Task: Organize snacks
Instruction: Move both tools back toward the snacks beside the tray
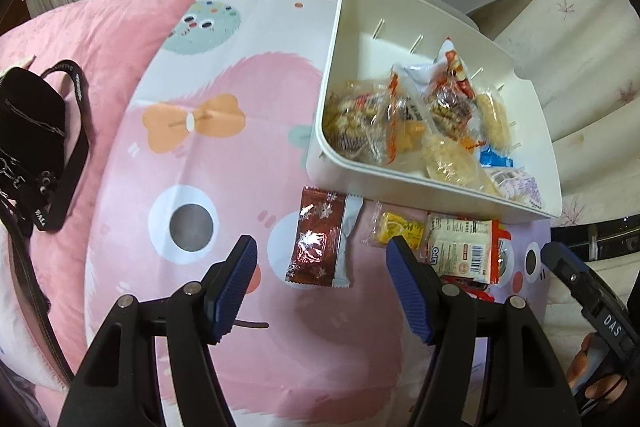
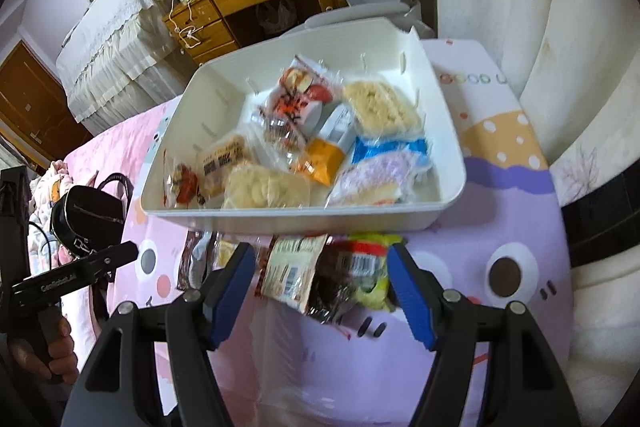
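Both the left tongs (image 1: 322, 265) and right tongs (image 2: 322, 273) hang wide and empty over loose snack packets (image 2: 294, 273) lying on the cartoon-print mat (image 1: 208, 163) just beside the half-filled white bin (image 1: 320, 131).

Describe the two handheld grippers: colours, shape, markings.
Both are black plastic with angular, pivoted arms joined by silver round pins. Left gripper and right gripper each carry two ribbed blue finger pads. Seen from the other camera, the left gripper's body bears white lettering, and the right one's shows white letters "DAS".
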